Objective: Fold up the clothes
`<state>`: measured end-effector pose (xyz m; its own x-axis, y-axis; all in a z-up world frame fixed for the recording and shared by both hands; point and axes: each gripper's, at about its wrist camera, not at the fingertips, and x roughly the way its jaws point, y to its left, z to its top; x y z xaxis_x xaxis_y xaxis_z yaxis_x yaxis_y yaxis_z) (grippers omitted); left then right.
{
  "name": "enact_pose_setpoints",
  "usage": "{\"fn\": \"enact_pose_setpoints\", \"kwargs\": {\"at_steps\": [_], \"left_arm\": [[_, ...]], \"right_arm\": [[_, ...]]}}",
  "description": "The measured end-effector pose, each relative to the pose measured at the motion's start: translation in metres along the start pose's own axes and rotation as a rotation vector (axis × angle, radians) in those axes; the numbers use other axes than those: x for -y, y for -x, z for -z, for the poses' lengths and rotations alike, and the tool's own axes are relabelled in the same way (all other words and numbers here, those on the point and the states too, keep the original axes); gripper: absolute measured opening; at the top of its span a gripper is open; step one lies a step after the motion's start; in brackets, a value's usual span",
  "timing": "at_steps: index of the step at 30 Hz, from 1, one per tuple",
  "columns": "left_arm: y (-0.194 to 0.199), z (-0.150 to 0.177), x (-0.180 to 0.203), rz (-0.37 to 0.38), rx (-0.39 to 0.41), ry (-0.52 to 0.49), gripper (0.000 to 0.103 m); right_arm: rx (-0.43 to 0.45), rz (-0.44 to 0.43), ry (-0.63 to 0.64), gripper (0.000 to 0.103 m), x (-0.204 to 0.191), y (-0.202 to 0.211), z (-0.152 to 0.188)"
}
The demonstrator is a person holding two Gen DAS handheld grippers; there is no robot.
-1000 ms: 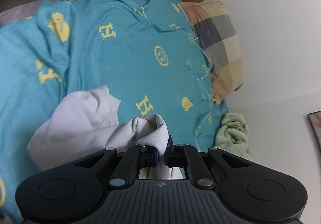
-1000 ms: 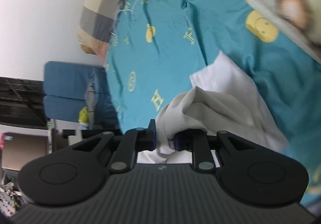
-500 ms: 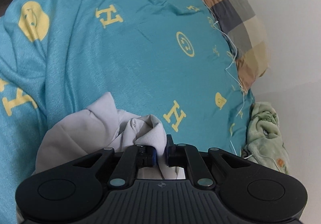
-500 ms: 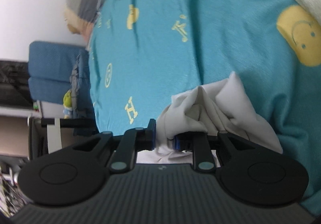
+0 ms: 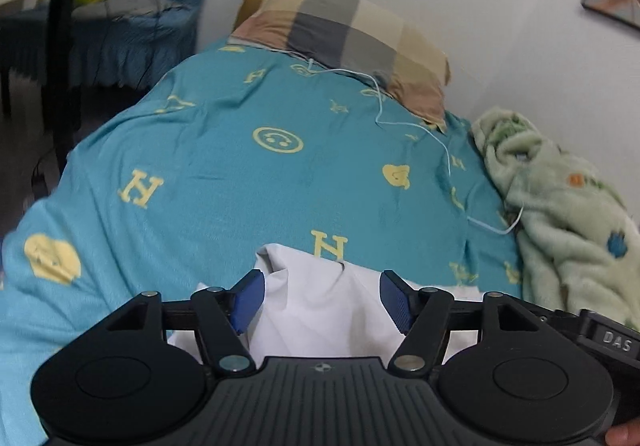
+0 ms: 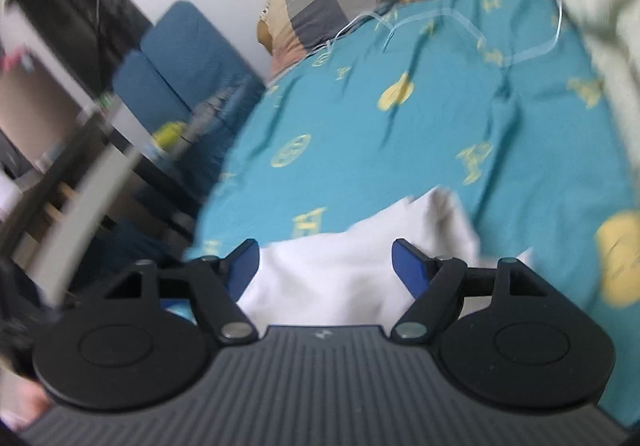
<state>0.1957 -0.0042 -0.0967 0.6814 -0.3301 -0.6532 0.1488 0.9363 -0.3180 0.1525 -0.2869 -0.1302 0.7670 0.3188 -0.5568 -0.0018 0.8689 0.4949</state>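
A white garment (image 5: pixel 320 302) lies bunched on the teal bedspread (image 5: pixel 248 174) with yellow letters and smiley faces. My left gripper (image 5: pixel 322 298) is open, its blue pads (image 5: pixel 248 298) spread wide on either side of the cloth, holding nothing. In the right wrist view the same white garment (image 6: pixel 352 266) lies just ahead of my right gripper (image 6: pixel 326 266), which is also open with the cloth between its spread fingers. The right view is blurred by motion.
A checked pillow (image 5: pixel 352 42) lies at the head of the bed against the white wall. A pale green fleece blanket (image 5: pixel 560 206) is heaped along the right side. A thin white cable (image 5: pixel 440 142) crosses the bedspread. A blue chair (image 6: pixel 176 70) stands to the left.
Both grippers have opened and let go of the white garment, which now lies on the bedspread. Both cameras have swung up toward the pillow and wall.
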Motion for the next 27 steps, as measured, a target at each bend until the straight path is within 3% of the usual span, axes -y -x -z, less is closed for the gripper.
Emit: {"fn": "enact_pose_setpoints", "kwargs": {"at_steps": [5, 8, 13, 20, 27], "left_arm": [[-0.029, 0.008, -0.002, -0.072, -0.066, -0.061, 0.066], [-0.042, 0.012, -0.004, -0.079, -0.102, -0.081, 0.064], [-0.042, 0.017, 0.003, -0.087, -0.099, -0.136, 0.064], [0.004, 0.023, 0.022, -0.071, -0.041, -0.187, 0.065], [0.063, 0.041, 0.034, -0.059, -0.002, -0.211, 0.065]], "right_arm": [[-0.038, 0.079, 0.095, 0.068, 0.003, -0.025, 0.002], [-0.087, 0.119, 0.11, 0.057, 0.009, -0.041, 0.007], [-0.07, 0.12, 0.115, 0.057, 0.011, -0.042, 0.012], [-0.011, 0.118, 0.113, 0.057, -0.003, -0.004, 0.013], [-0.01, 0.125, 0.119, 0.057, -0.022, 0.041, 0.026]]}}
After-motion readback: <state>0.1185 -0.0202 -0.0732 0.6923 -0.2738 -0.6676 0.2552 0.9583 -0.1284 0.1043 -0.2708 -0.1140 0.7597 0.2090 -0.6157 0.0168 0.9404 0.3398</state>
